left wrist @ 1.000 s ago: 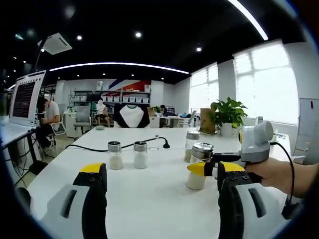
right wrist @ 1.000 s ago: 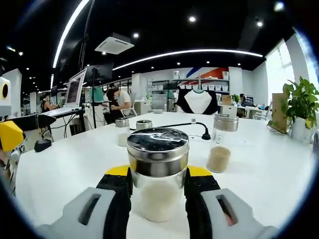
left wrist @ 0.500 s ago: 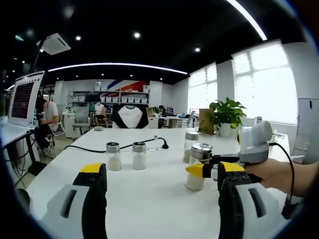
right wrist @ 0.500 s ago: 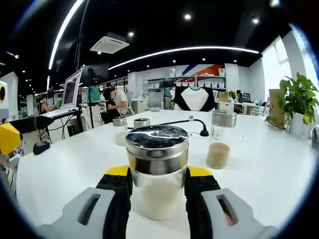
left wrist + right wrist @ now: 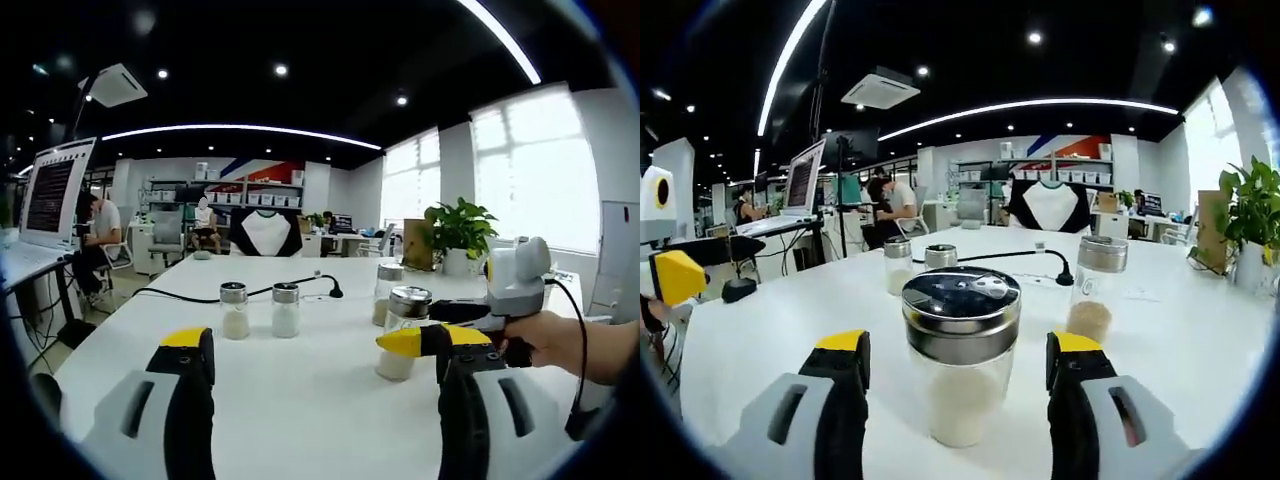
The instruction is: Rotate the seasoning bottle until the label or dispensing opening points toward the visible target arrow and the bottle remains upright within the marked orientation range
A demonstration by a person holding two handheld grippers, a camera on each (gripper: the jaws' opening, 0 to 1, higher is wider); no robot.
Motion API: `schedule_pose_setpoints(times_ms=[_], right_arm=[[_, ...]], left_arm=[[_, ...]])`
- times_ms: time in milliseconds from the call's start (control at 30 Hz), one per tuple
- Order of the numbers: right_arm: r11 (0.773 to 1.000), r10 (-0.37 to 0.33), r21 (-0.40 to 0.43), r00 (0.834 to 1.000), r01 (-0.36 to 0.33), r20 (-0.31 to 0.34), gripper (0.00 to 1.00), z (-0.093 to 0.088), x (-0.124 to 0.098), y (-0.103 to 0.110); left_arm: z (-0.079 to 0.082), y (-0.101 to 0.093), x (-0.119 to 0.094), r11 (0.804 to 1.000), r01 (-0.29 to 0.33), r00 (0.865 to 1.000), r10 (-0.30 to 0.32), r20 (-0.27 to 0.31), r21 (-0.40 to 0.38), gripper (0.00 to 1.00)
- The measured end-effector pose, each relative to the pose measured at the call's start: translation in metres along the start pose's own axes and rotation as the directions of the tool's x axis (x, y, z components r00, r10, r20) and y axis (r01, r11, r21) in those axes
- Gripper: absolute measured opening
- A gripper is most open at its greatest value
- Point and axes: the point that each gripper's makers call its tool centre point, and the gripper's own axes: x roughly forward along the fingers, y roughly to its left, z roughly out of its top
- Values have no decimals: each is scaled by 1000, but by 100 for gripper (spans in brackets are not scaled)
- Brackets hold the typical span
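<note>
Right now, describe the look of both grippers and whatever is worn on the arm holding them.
The left gripper and right gripper look alike: grey bodies with slots, black jaws, yellow tips. In the left gripper view, the right gripper has a pale grey top housing, and a black cable runs by the person's hand. No sleeve is visible.

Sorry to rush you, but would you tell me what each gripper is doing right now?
Left gripper: open, holding nothing.
Right gripper: open, jaws either side of the seasoning bottle, not touching it.
</note>
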Motion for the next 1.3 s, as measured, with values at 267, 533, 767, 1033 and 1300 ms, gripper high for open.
schedule_pose_setpoints(times_ms=[267, 533, 767, 1033, 1300], right_arm=[[984, 176, -27, 984, -176, 19, 70, 4, -13, -3], [933, 360, -10, 929, -360, 83, 68, 16, -20, 2], [839, 511, -204, 859, -504, -23, 66, 1, -17, 12], [772, 632, -87, 775, -629, 7, 60, -7, -16, 23], [760, 650, -66, 759, -647, 41, 56, 7, -11, 32]], left_arm=[[-1, -1, 1, 1000, 6, 1000, -6, 3, -14, 97], [7, -1, 8, 1000, 13, 1000, -13, 7, -4, 97], [6, -2, 7, 1000, 25, 1000, -25, 2, 5, 97], [0, 1, 4, 1000, 14, 1000, -14, -13, -4, 97], [5, -5, 6, 999, 36, 999, -36, -10, 15, 99]])
